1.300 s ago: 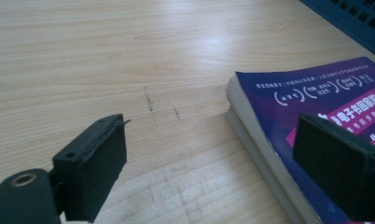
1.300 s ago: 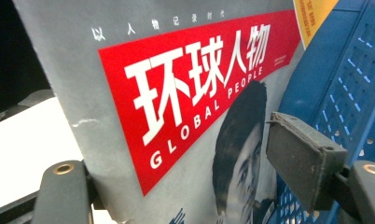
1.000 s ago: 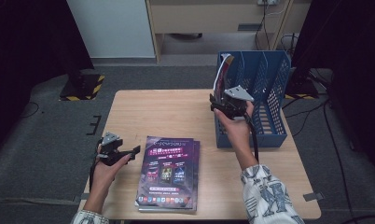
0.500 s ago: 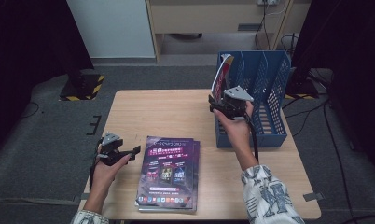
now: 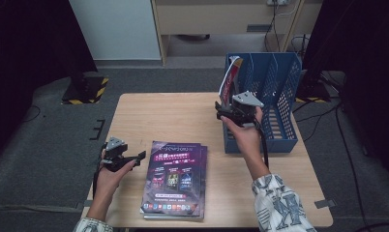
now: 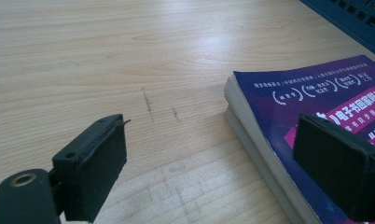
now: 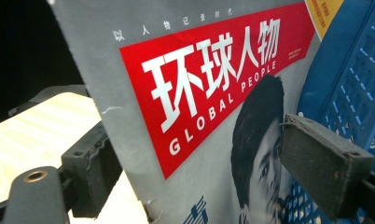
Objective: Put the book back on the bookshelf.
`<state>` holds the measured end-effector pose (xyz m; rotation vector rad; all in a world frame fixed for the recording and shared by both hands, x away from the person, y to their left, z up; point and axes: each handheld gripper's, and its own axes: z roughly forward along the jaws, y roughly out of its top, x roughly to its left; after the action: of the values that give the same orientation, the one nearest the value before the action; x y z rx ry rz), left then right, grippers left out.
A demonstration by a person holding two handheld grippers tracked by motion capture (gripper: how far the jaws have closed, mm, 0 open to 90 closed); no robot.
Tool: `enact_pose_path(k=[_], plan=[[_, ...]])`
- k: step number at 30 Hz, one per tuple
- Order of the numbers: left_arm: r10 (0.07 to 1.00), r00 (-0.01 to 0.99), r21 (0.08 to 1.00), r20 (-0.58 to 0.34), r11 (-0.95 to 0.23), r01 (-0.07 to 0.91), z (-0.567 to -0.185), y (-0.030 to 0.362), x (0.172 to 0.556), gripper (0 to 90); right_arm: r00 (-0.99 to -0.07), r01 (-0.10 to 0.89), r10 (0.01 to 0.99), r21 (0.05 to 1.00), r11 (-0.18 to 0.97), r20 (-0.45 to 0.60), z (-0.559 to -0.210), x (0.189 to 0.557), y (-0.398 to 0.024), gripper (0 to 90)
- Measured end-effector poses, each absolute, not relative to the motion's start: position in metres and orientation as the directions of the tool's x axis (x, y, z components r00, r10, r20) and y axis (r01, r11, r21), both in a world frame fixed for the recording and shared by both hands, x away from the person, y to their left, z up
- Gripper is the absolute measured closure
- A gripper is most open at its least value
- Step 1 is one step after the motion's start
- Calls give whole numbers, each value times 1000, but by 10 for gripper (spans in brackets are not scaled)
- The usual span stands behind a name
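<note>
On the wooden table (image 5: pixel 183 121) the blue file rack (image 5: pixel 275 96) stands at about two o'clock from the table's middle, close to the far right edge. A magazine (image 5: pixel 230 79) stands tilted in the leftmost slot of the rack, and its top leans out over the rack's left wall. In the right gripper view the cover with the red title band (image 7: pixel 209 79) is between the two black jaws. The right gripper (image 5: pixel 233 110) is at the front left corner of the rack. Its jaws have just been opening: the right pad stands clear of the cover and the edge of the magazine lies close to the left jaw, so the grip is released and the magazine rests in the rack by itself.

The left gripper (image 5: pixel 137 158) hovers at about eight o'clock, near the left edge of the table. Its jaws are wide apart and hold nothing. Just beside it, at six o'clock, lies a stack of purple-covered books (image 5: pixel 175 179) flat on the table; the front edge of the stack nearly reaches the near table edge. In the left gripper view the spine side of the stack (image 6: pixel 251 121) faces the gripper.

Bare wood lies open from nine to twelve o'clock, between the stack and the rack.
</note>
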<state>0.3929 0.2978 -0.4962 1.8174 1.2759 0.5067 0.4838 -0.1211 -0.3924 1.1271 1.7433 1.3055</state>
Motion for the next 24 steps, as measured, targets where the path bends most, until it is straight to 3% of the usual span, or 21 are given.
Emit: enact_pose_path(k=[24], plan=[[896,429,817,-116,-160,554,-495,290,388,91,-511,264,859,953,146,10,-417,426,-142,95]])
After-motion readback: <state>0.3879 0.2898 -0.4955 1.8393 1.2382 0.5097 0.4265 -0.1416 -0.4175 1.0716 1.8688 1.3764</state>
